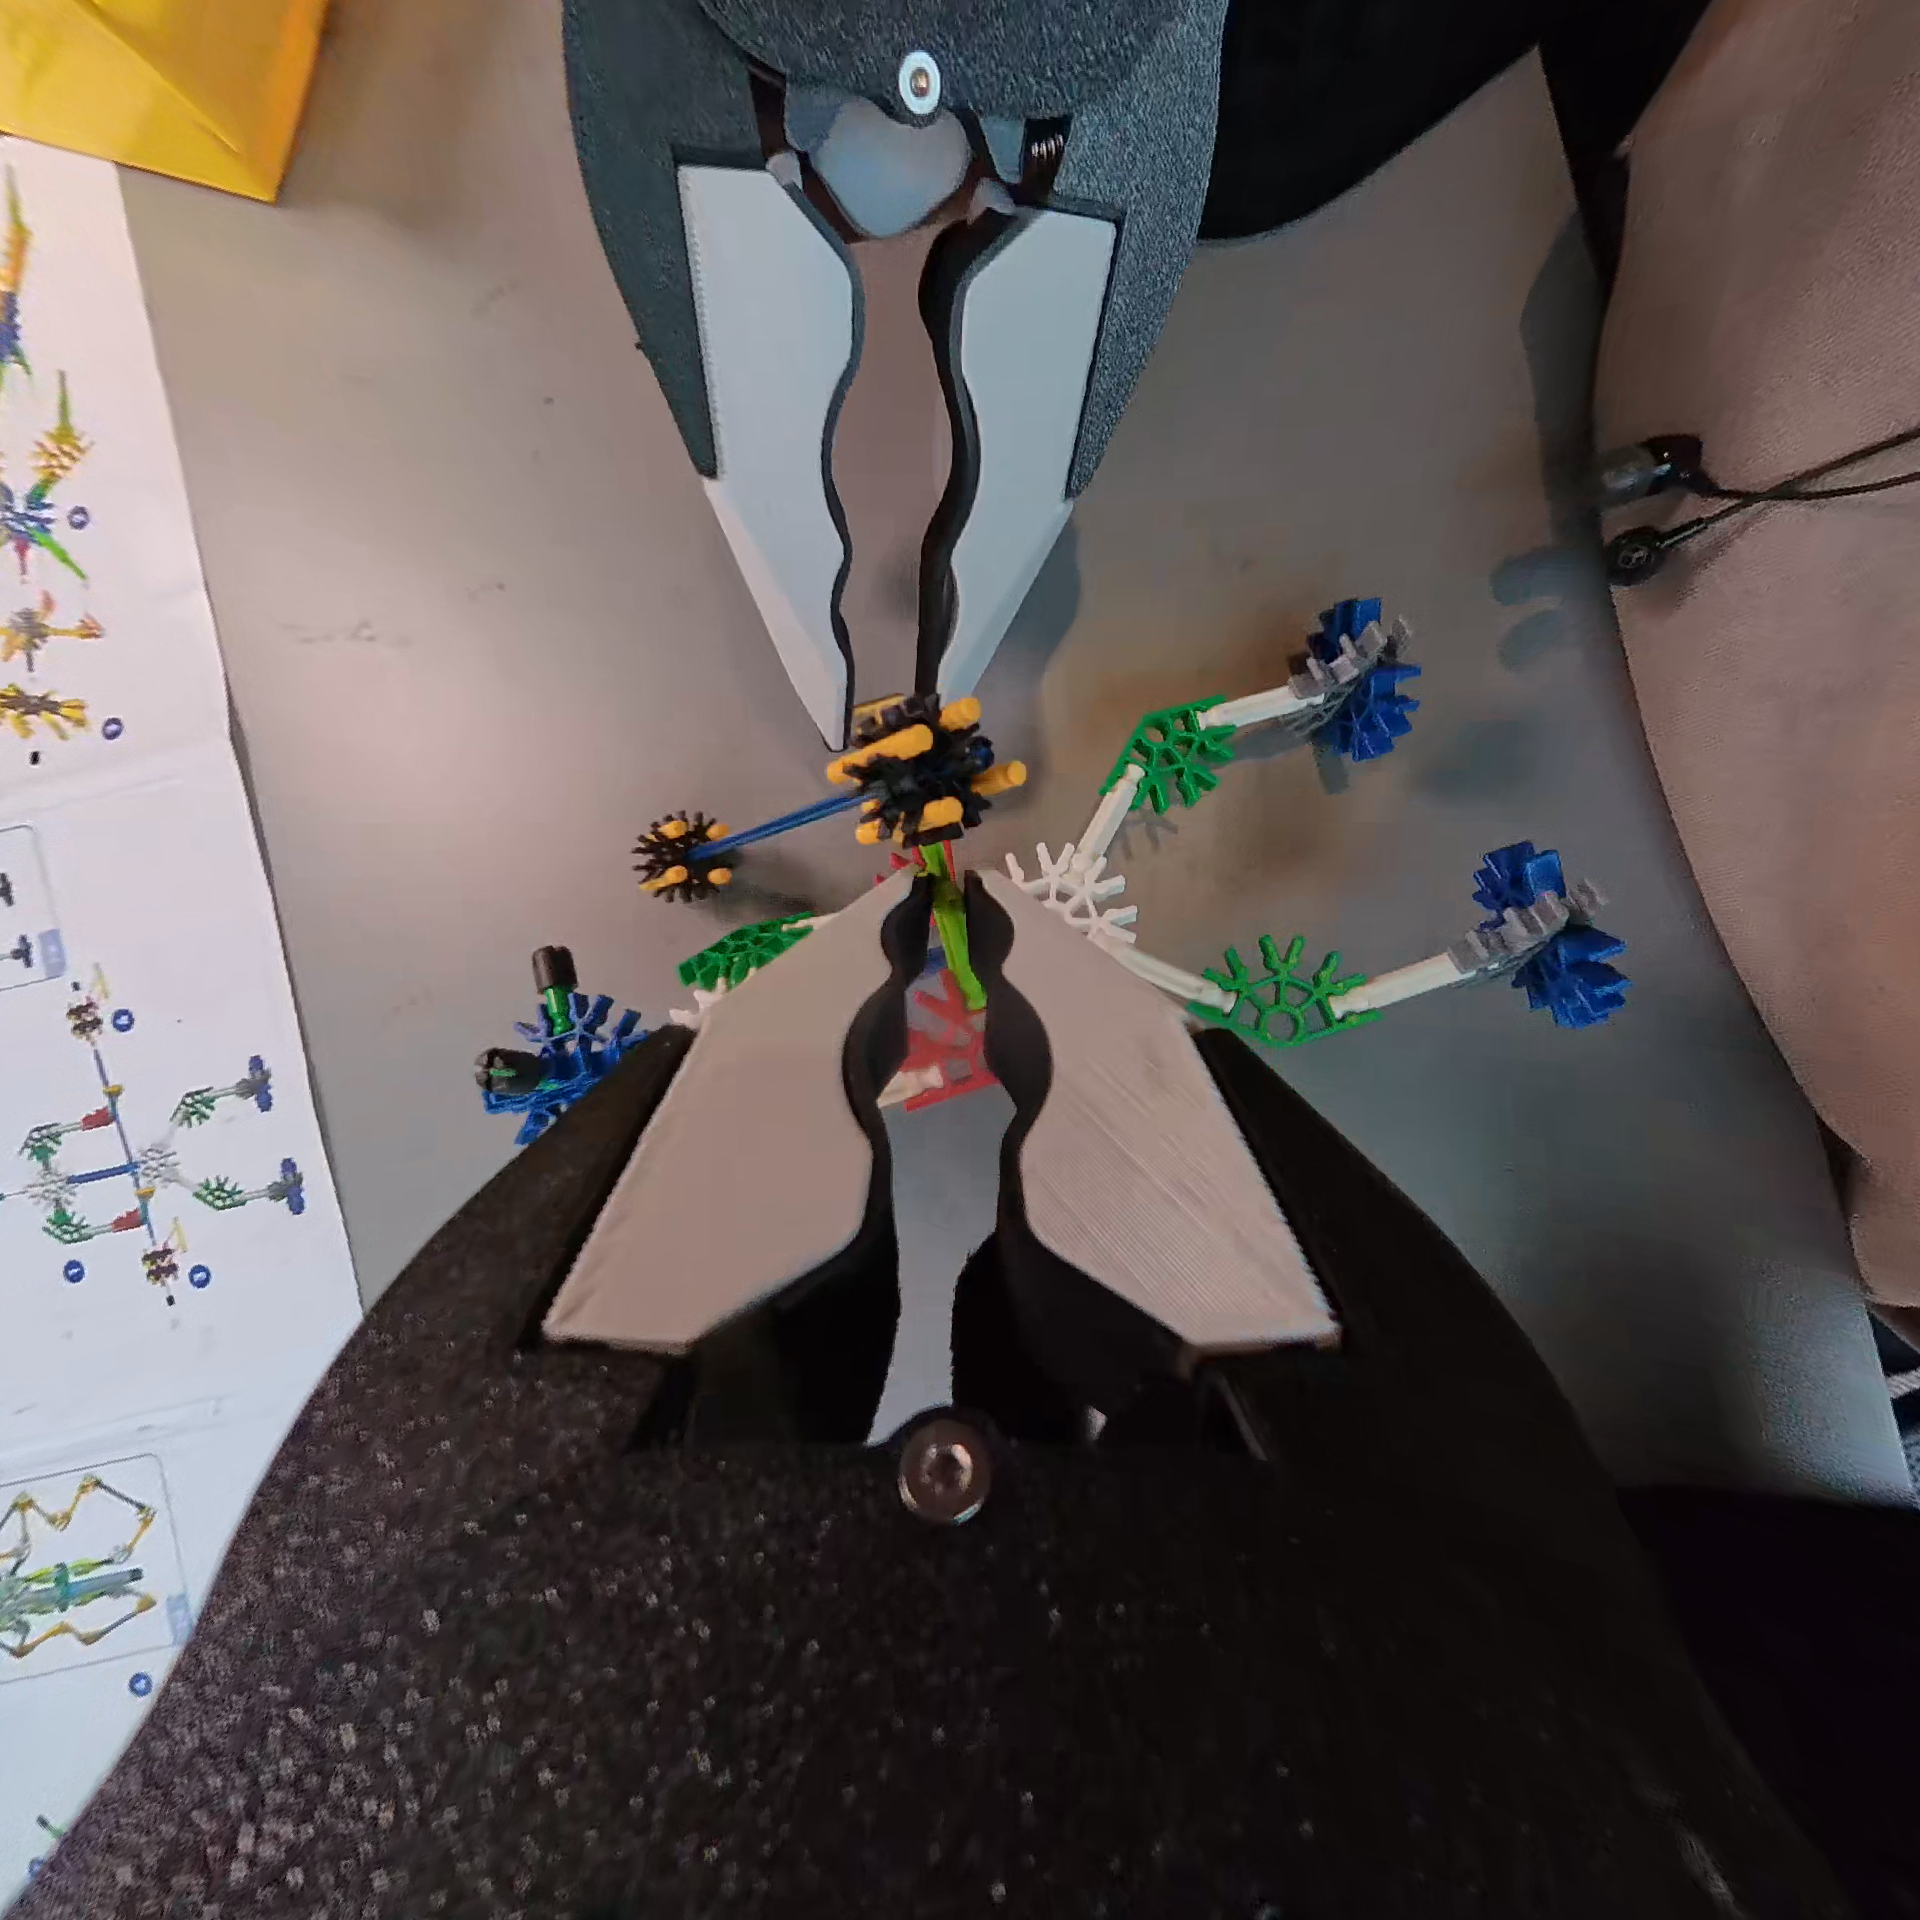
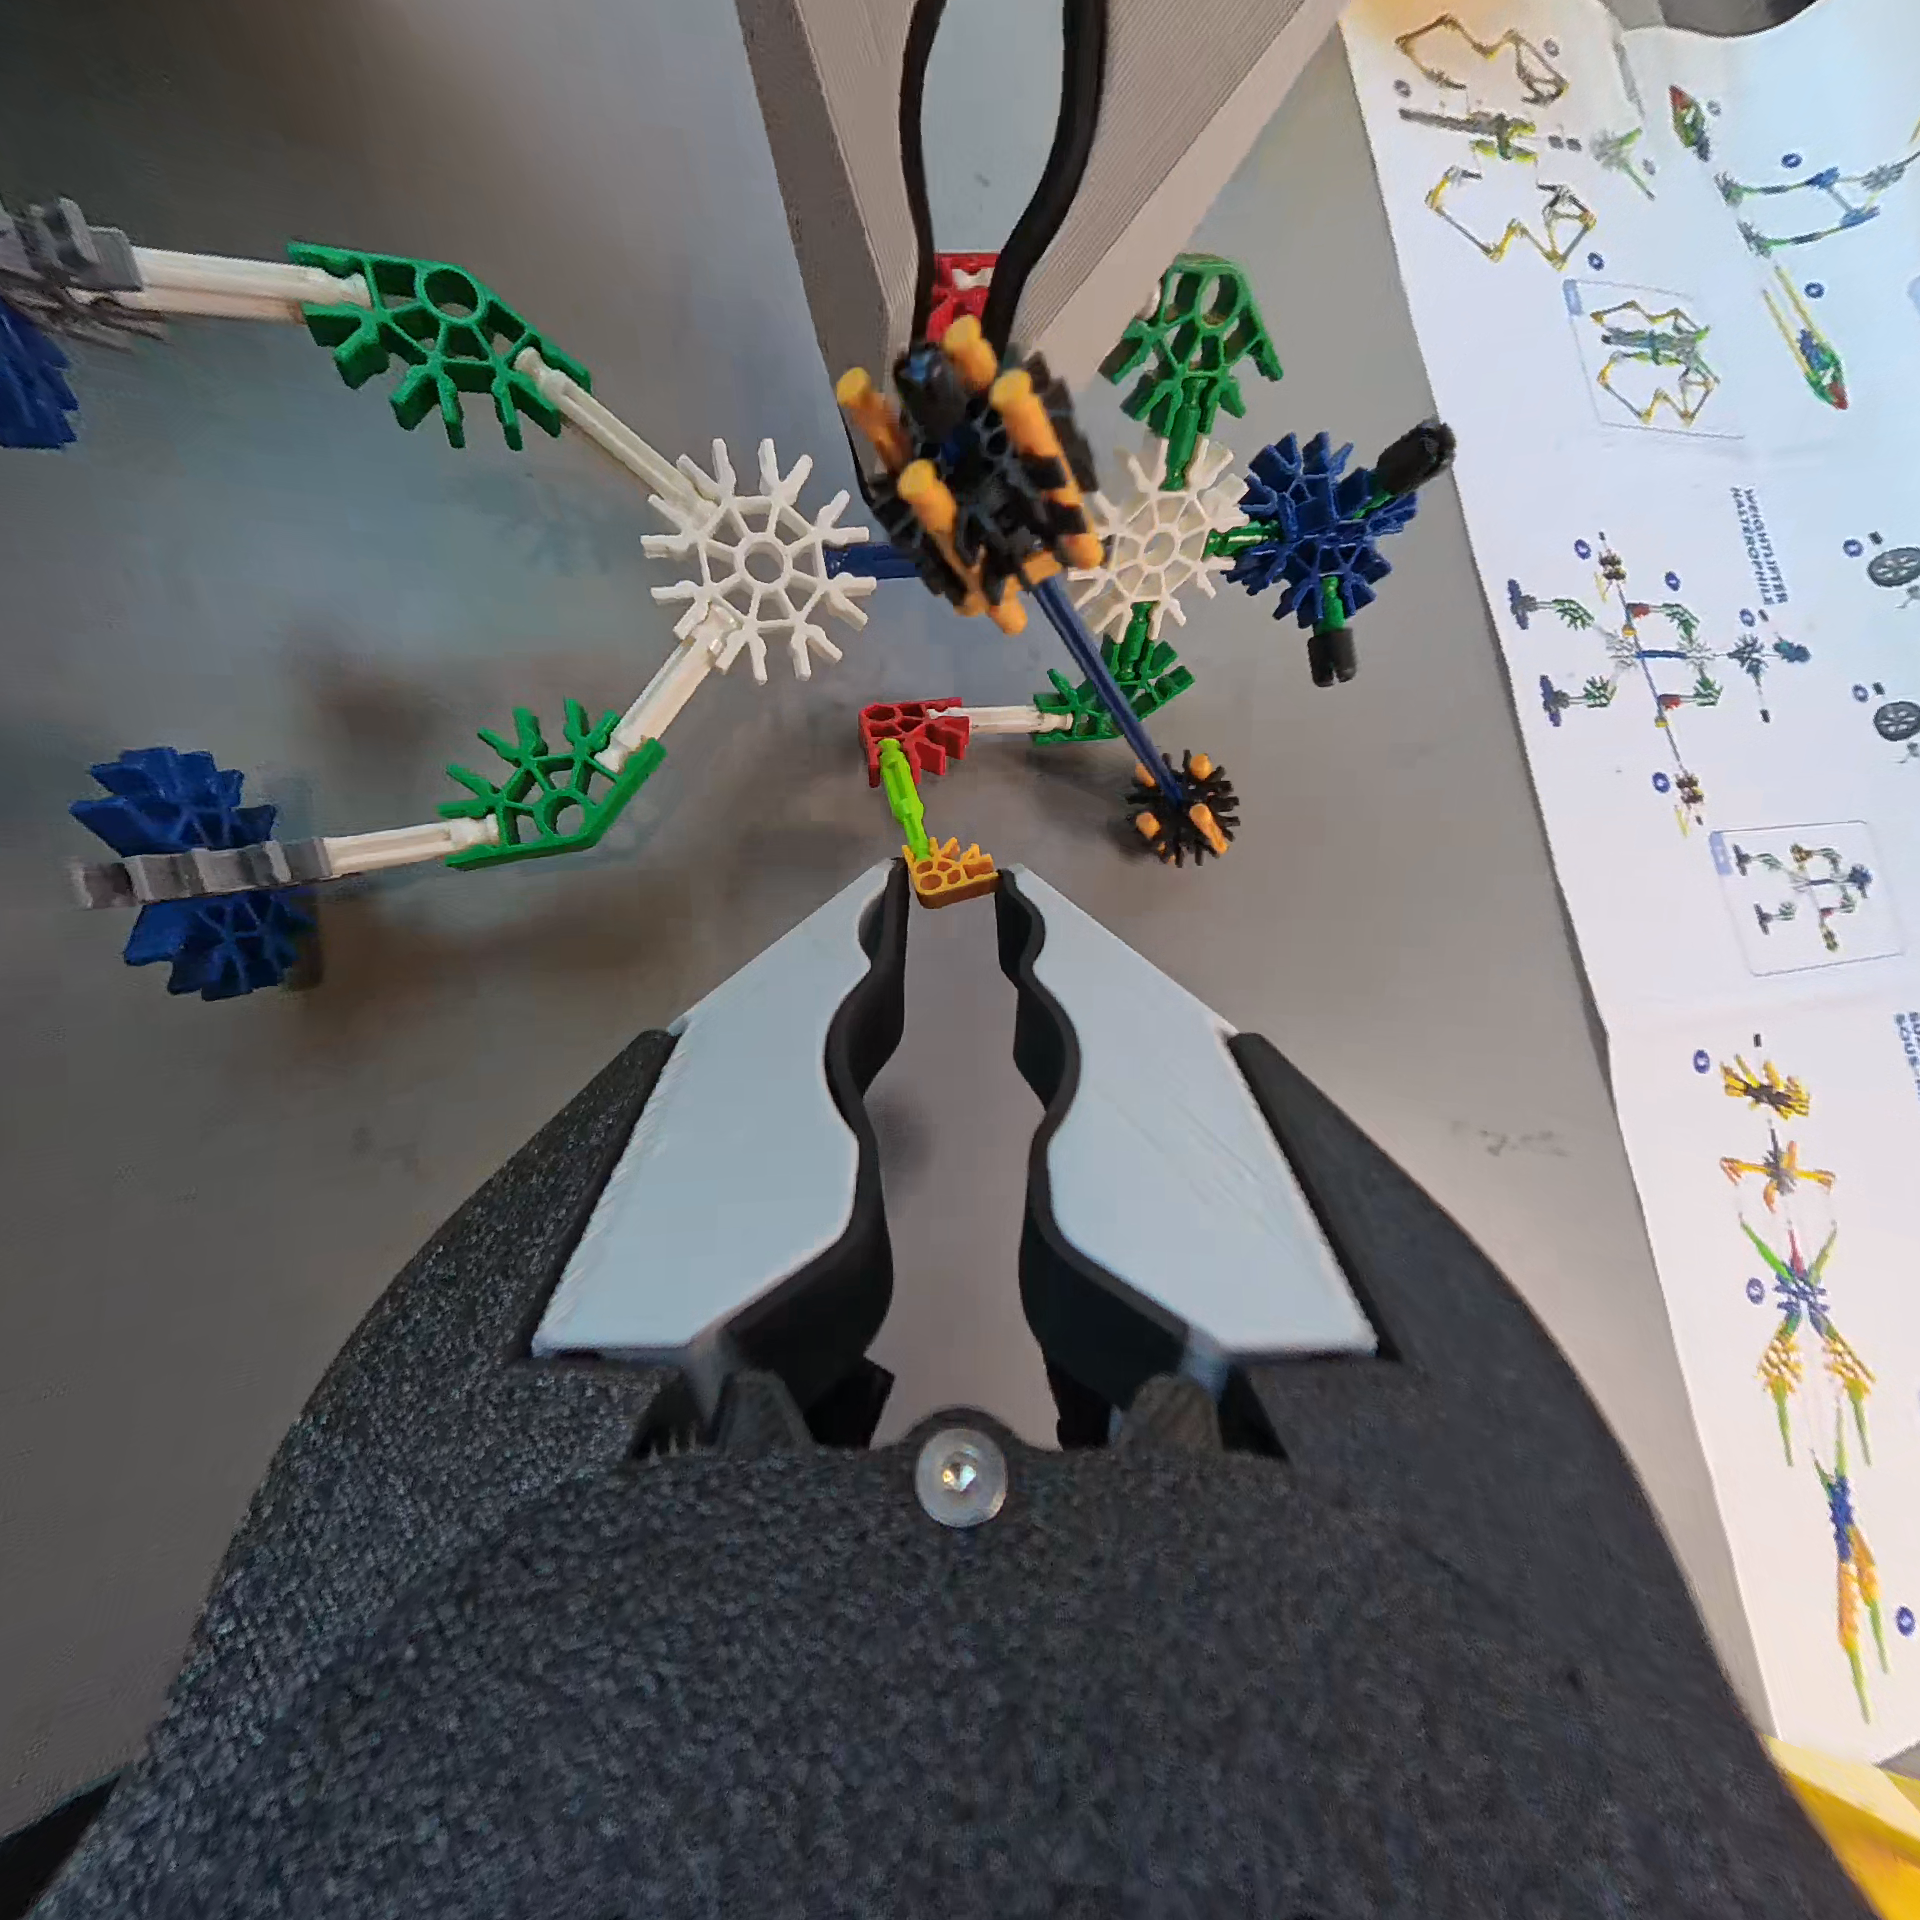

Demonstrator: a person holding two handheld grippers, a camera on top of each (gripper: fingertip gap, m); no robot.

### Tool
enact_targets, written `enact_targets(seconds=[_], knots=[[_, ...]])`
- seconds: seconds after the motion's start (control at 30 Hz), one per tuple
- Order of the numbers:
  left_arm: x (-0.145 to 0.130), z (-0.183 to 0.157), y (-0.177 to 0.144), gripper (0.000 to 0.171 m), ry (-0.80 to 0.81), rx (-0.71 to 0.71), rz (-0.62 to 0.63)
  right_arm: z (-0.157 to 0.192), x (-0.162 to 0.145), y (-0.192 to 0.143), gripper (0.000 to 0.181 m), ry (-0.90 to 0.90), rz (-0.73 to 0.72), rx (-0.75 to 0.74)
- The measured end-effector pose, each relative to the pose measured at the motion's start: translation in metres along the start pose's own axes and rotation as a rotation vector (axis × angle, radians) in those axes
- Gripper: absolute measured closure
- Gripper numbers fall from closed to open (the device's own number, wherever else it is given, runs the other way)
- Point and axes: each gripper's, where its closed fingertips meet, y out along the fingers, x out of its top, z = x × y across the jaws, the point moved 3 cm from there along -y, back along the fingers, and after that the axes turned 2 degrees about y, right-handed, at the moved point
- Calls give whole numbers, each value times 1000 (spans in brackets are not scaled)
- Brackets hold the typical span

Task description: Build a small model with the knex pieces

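Right gripper [image 2: 948, 883]: jaws narrowed onto a small yellow connector [image 2: 948, 873], pinched at the fingertips just above the grey table [image 2: 312, 1143].
Lime rod [image 2: 902, 795]: plugged into the yellow connector, running forward into a red connector [image 2: 912, 732] of the model.
Left gripper [image 1: 943, 896]: jaws nearly closed around the same lime rod [image 1: 954, 935], which runs down between its tips; whether the pads actually press it I cannot tell. A red connector [image 1: 940, 1049] shows under the jaws.
Facing: the two grippers point at each other; in the left wrist view the right gripper [image 1: 896, 717] comes in from the top, its tips touching the black-and-yellow cluster [image 1: 920, 774].
Cluster: black connectors studded with short yellow rods, in the right wrist view [image 2: 982, 483] just beyond the yellow connector; a thin blue rod [image 2: 1101, 696] leads from it to a smaller black-and-yellow ball [image 2: 1182, 808].
Model: a white snowflake hub [image 2: 764, 561] branches by white rods to green connectors [image 2: 442, 338] and blue-and-grey ends [image 2: 197, 873], spread on the table left of the right gripper.
Farther: an instruction sheet [image 2: 1714, 727] lies beside the model; a yellow envelope [image 1: 156, 83] sits past it.
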Motion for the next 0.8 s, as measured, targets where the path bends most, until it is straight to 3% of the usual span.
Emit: enact_targets(seconds=[0.13, 0.23, 0.53, 0.63, 0.8], knots=[[1, 1, 8, 165, -20, -64, -22, -2, -9, -1, 165, 33, -7, 0], [1, -1, 6, 153, -33, -76, -52, -4, -13, -3, 164, 51, -16, -6], [-2, 10, -31, 150, -194, -51, -188, -8, -16, -9, 164, 50, -48, -17], [-6, 17, -23, 143, -376, -116, -168, -10, -15, -11, 164, 48, -55, -28], [9, 17, -33, 132, -457, -301, -280, -11, -17, -16, 164, 45, -72, -42]])
